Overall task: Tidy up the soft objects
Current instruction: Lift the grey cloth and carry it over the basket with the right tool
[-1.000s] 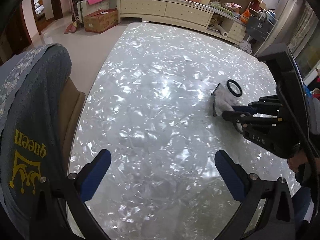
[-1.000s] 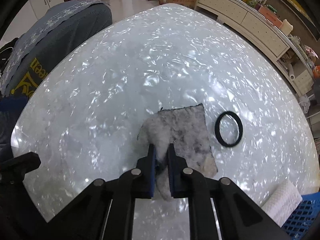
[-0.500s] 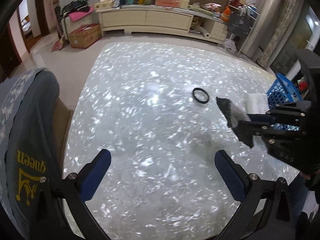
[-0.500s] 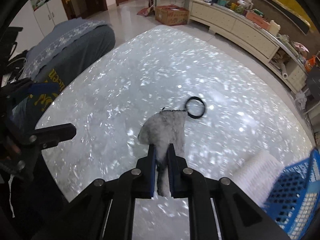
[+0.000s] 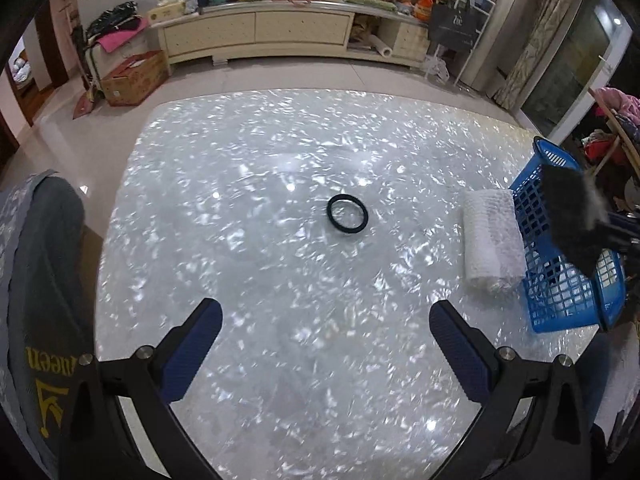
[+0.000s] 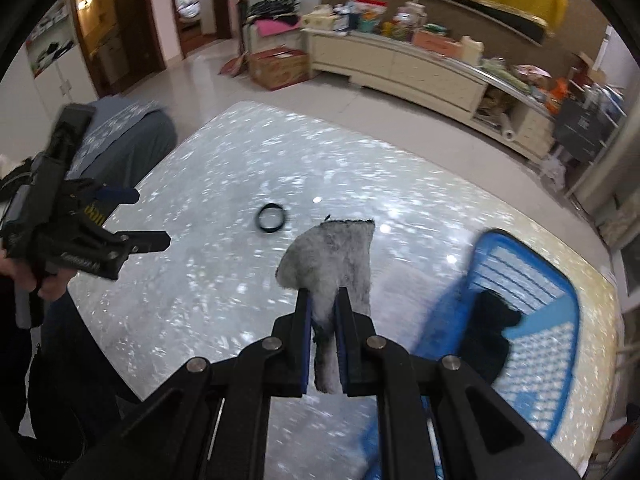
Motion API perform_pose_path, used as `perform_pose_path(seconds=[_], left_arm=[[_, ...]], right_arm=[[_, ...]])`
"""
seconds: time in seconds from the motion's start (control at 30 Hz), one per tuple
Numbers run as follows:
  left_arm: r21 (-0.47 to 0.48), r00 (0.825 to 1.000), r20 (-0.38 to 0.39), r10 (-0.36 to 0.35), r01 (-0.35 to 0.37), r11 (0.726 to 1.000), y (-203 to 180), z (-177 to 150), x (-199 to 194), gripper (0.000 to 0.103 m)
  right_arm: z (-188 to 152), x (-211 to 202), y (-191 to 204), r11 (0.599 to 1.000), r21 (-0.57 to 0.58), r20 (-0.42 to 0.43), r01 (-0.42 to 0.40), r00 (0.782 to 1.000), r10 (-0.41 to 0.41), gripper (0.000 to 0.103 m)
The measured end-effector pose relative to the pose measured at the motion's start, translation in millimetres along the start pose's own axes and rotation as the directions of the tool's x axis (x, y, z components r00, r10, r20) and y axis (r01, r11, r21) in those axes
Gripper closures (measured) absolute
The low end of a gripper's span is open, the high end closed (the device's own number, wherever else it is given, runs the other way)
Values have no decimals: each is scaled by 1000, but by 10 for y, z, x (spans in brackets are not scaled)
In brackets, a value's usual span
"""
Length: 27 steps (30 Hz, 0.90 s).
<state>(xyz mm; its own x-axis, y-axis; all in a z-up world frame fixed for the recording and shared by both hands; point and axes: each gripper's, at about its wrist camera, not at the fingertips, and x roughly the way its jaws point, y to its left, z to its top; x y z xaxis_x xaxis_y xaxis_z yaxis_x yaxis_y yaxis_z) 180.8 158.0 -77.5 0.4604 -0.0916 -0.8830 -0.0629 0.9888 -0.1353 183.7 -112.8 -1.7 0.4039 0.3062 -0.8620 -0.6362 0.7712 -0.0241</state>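
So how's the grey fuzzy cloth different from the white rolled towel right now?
The grey fuzzy cloth hangs in the air, pinched by the right gripper; the white rolled towel lies on the table beside the blue basket. The cloth is grey and hangs flat; the towel is white and rolled up. The cloth looks shaggy, the towel ribbed. Both are soft fabric and outside the basket.

A cluttered cream sideboard (image 5: 256,32) lines the brown wall; glossy pale floor tiles (image 5: 100,136); cardboard box (image 5: 134,78).
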Motion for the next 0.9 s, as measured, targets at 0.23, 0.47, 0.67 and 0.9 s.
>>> perform_pose_path(seconds=[0.23, 0.47, 0.67, 0.9], left_arm=[[4, 999, -45, 0, 0, 1000, -79, 292, 428, 0], [-4, 996, -81, 22, -22, 1000, -51, 543, 820, 3], [-27, 992, -117, 51, -55, 998, 49, 682, 1116, 14], [-29, 985, -159, 68, -73, 997, 59, 722, 1364, 25]], right_arm=[[-206, -208, -370, 996, 76, 21, 54, 998, -56, 93], [-347, -261, -695, 988, 139, 12, 68, 997, -70, 93], [-385, -294, -817, 981, 176, 12, 86, 996, -89, 93], [-378, -472, -865, 971, 194, 51, 140, 987, -153, 93]])
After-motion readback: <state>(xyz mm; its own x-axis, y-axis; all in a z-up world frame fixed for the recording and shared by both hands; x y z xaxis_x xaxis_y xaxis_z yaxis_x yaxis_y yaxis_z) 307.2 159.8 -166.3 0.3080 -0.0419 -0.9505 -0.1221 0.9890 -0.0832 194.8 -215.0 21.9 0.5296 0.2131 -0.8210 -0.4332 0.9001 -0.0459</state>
